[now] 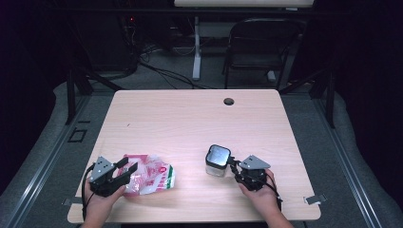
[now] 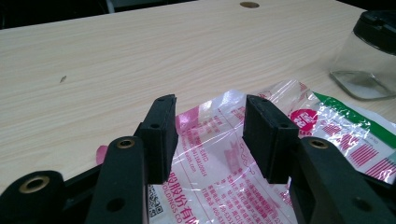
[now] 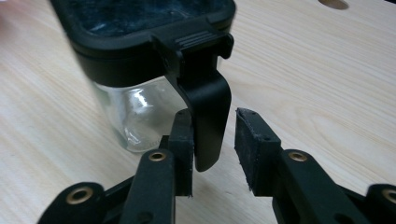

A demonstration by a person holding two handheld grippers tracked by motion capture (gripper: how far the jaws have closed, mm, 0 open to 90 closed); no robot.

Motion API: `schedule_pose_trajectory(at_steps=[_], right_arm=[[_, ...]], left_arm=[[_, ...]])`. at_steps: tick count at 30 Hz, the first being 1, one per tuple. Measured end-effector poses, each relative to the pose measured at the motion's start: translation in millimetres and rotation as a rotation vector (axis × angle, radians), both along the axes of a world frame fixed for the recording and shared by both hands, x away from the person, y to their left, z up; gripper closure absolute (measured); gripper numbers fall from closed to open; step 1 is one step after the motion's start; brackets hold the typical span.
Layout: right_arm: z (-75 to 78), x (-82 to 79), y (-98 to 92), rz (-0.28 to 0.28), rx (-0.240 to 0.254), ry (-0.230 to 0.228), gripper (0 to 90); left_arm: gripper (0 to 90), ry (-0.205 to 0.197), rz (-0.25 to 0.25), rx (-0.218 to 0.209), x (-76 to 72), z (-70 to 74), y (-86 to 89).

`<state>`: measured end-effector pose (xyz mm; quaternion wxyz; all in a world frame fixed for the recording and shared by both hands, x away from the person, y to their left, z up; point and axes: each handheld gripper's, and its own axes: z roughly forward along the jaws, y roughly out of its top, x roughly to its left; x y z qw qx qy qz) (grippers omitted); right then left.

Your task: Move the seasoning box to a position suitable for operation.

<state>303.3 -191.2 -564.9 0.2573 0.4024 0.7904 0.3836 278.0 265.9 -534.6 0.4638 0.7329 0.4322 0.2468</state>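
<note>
A small clear glass jar [image 1: 217,160] with a black latch lid [image 3: 140,28] stands on the wooden table [image 1: 190,114] at the front right. My right gripper [image 1: 233,166] is right beside it. In the right gripper view the lid's black latch flap [image 3: 205,93] hangs between the jaws of that gripper [image 3: 214,116], against the left pad and with a gap to the right pad. A crumpled clear plastic bag [image 1: 151,175] with pink and green print lies at the front left. My left gripper [image 2: 210,135] stands open just over the bag [image 2: 224,163], nothing pinched.
A round cable hole [image 1: 228,101] sits near the table's far edge. Beyond the table stand a dark folding chair [image 1: 259,47] and a white desk leg [image 1: 196,47] with cables on the floor. In the left gripper view the jar [image 2: 369,51] shows at the far right.
</note>
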Motion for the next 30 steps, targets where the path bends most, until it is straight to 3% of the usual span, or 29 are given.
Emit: schedule_pose_trajectory(at_steps=[2, 4, 10, 14, 21, 22, 25, 30], right_arm=[[0.7, 0.9, -2.8, -0.001, -0.007, 0.008, 68.6], [0.2, 4.2, -6.6, -0.044, 0.006, 0.012, 68.8], [-3.6, 12.4, -1.5, -0.041, -0.004, 0.009, 70.0], [-5.0, 16.1, 2.2, -0.035, -0.036, 0.016, 73.7], [-2.6, 24.2, 7.5, -0.055, -0.034, 0.019, 78.4], [-2.8, 25.3, 7.8, -0.059, -0.034, 0.017, 78.6], [-3.2, 27.7, 8.1, -0.054, -0.024, 0.020, 79.1], [-2.2, 28.6, 9.7, -0.041, -0.035, 0.028, 79.3]], left_arm=[[54.3, -0.003, 0.006, -0.002, -0.7, 0.0, 1.1], [54.3, 0.003, 0.022, -0.007, -3.5, 0.6, 4.3], [54.3, -0.008, 0.048, -0.023, -9.9, 1.4, 9.5], [56.3, -0.010, 0.057, -0.040, -14.8, 2.7, 11.8], [57.8, -0.023, 0.067, -0.019, -25.8, 5.0, 10.2], [57.8, -0.032, 0.063, 0.011, -28.7, 7.3, 7.5], [57.8, -0.053, 0.053, 0.035, -31.5, 10.1, 1.4], [58.2, -0.053, 0.020, 0.030, -31.9, 17.1, -13.7]])
